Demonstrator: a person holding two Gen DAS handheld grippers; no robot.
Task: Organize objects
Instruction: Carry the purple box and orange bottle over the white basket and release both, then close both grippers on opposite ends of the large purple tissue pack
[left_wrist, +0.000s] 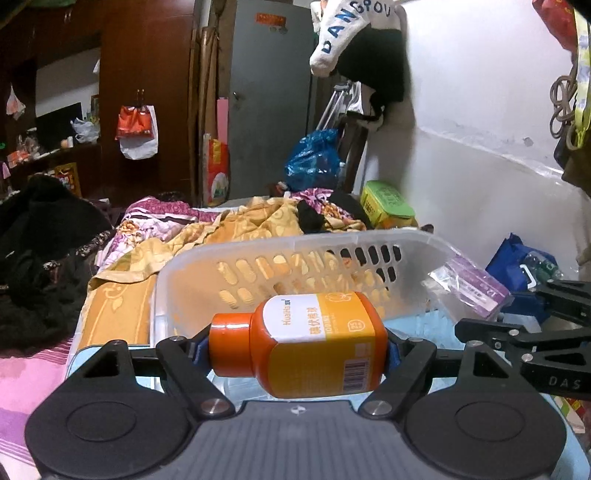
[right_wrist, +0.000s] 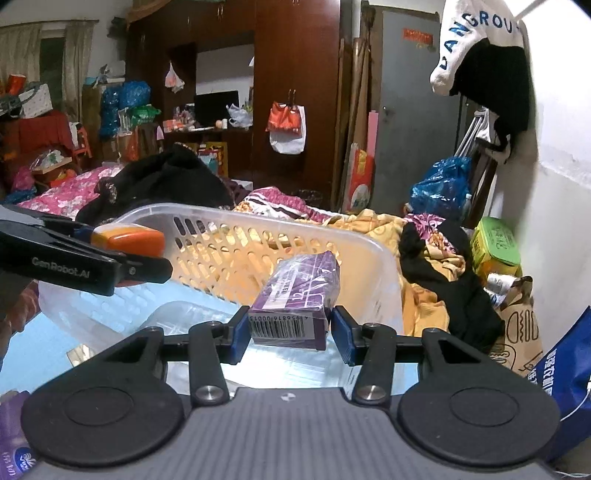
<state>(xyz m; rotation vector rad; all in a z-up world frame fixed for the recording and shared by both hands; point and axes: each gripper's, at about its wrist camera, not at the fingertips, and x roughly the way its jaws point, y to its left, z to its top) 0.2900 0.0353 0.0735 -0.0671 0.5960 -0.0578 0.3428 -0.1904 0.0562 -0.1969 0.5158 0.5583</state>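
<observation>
The left gripper (left_wrist: 297, 350) holds an orange bottle (left_wrist: 306, 343) lying sideways at the lower centre of the left wrist view, cap to the left; its fingers (left_wrist: 195, 349) stand wide and press on the cap end and the base. Behind the bottle, across the middle of the frame, a clear plastic basket (left_wrist: 295, 240) sits on a bed with a yellow patterned blanket (left_wrist: 122, 306). In the right wrist view, the right gripper (right_wrist: 286, 330) holds a purple box (right_wrist: 299, 295) in clear wrap at lower centre, barcode end toward the camera, between its blue fingers (right_wrist: 341, 332), which are partly closed on its sides. The box is above the near part of the basket. The bottle shows at middle left of this view.
</observation>
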